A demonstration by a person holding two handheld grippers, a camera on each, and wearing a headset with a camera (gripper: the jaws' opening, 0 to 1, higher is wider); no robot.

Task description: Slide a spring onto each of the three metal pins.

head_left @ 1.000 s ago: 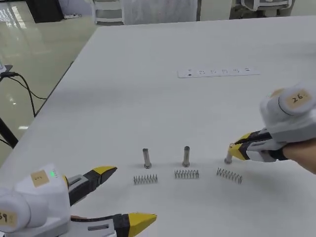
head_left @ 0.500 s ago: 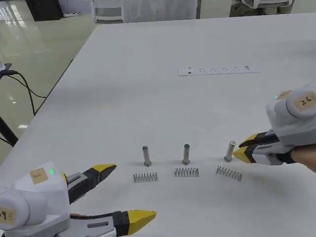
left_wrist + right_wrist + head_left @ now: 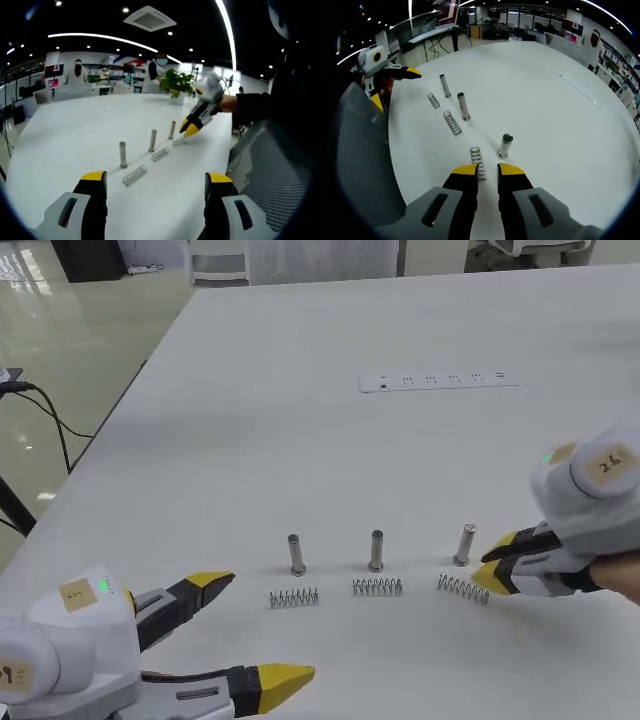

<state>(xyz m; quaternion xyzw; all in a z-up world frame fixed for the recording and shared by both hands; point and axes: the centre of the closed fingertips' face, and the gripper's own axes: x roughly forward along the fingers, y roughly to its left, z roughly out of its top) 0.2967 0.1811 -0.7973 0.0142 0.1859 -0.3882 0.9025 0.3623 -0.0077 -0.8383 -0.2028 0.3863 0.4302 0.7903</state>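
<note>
White table [image 3: 300,420], carrying the items below.

Standing upright in one row, count three: left pin [image 3: 296,554], middle pin [image 3: 376,551], right pin [image 3: 465,544].

Lying flat on the table, one just in front of each pin, count three: left spring [image 3: 294,598], middle spring [image 3: 377,587], right spring [image 3: 463,589].

Lying farther back, count one: power strip [image 3: 440,383].

Hovering nearest the person, well apart from the pins, jaws spreading wide and gripping nothing: left gripper [image 3: 262,628].

Reaching in from the right, jaws parting by a narrow gap, tips sitting at the end of the right spring, near the right pin: right gripper [image 3: 488,565]. Contact with that spring too small to tell.
</note>
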